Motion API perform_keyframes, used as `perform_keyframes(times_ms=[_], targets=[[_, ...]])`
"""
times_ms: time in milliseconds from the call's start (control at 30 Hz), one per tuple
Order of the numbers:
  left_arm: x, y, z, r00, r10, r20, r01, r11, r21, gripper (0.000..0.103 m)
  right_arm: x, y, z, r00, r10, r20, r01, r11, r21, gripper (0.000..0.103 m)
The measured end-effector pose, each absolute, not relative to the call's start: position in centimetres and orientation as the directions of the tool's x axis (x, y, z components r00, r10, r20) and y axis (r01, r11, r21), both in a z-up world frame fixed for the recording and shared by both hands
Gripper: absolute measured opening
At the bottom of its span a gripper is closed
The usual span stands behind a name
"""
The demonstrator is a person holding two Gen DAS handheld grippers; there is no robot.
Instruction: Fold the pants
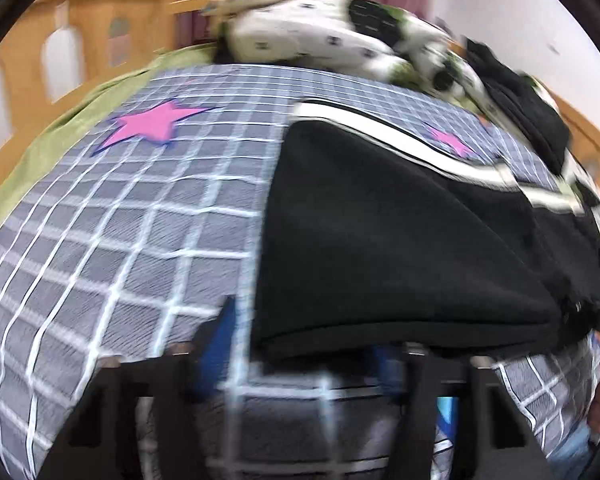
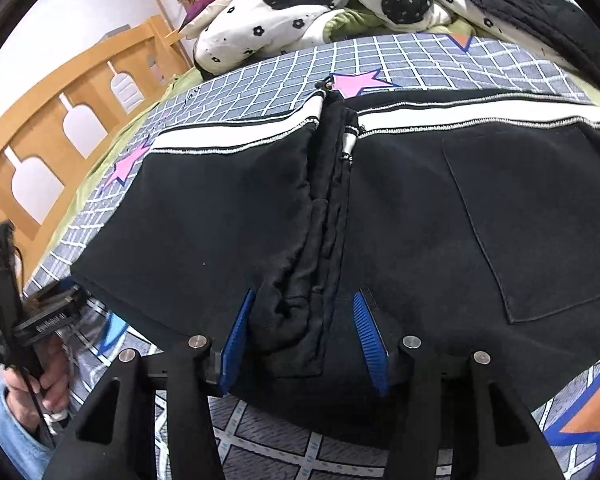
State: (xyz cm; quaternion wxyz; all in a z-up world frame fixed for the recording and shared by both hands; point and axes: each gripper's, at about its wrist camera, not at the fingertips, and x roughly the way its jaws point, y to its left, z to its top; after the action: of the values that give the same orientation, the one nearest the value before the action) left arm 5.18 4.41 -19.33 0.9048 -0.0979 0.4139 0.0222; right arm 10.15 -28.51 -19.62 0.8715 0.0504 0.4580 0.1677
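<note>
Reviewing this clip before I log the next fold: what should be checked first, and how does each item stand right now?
1. Right gripper open, blue fingers straddling the bunched middle seam: ok.
2. Pants lying flat on the grid sheet: not ok, middle bunched.
3. Left gripper at the pants' edge: ok.
4. Left gripper gripping fabric: cannot tell, blurred.
5. Quilt apart from the pants: ok.
</note>
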Motion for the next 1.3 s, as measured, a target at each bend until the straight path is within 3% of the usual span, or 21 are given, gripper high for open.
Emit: perform_keyframes(times_ms=[67, 300, 433, 700, 800, 1000, 1200, 1300], targets=[[4.3, 6.3, -19.4, 0.655, -0.069, -0.753, -0.167, 0.958, -0.233, 0.05, 10.1, -28.4, -19.5, 0.525, 0.334, -0.783, -0.245, 0.94, 0.238, 0.05], [1.9, 7.7, -18.9, 0.638, -0.033, -0.77, -0.177, 0.966, -0.188, 0.048, 10.1, -28.8, -19.5, 0.519, 0.35, -0.78, -0.243, 0.935, 0.257, 0.05], [1.8, 7.3, -18.2, 0.633, -0.111, -0.766, -0.108, 0.967, -0.23, 0.048, 10.0, -29.0, -18.8, 0.525, 0.355, -0.774, -0.242, 0.934, 0.264, 0.05], [4.7, 4.9, -19.3, 0.613, -0.05, -0.788, -0.105, 0.984, -0.144, 0.051, 9.9, -30.2, -16.9, 0.587, 0.367, -0.722, -0.214, 0.93, 0.299, 0.05], [4.6, 5.4, -18.9, 0.617, -0.021, -0.786, -0.126, 0.984, -0.125, 0.033, 10.2, -30.1, -17.3, 0.585, 0.361, -0.726, -0.207, 0.932, 0.296, 0.05], [2.5, 8.2, -18.8, 0.551, -0.024, -0.834, -0.184, 0.972, -0.149, 0.036, 11.1, -30.3, -18.6, 0.537, 0.354, -0.766, -0.191, 0.935, 0.298, 0.047], [2.3, 10.6, -17.6, 0.567, 0.006, -0.823, -0.259, 0.95, -0.172, 0.036, 9.7, -31.4, -14.2, 0.614, 0.308, -0.726, -0.201, 0.951, 0.234, 0.048], [2.5, 11.4, -16.4, 0.608, -0.006, -0.794, -0.28, 0.934, -0.221, 0.036, 8.6, -32.0, -12.3, 0.675, 0.233, -0.7, -0.194, 0.972, 0.136, 0.052]])
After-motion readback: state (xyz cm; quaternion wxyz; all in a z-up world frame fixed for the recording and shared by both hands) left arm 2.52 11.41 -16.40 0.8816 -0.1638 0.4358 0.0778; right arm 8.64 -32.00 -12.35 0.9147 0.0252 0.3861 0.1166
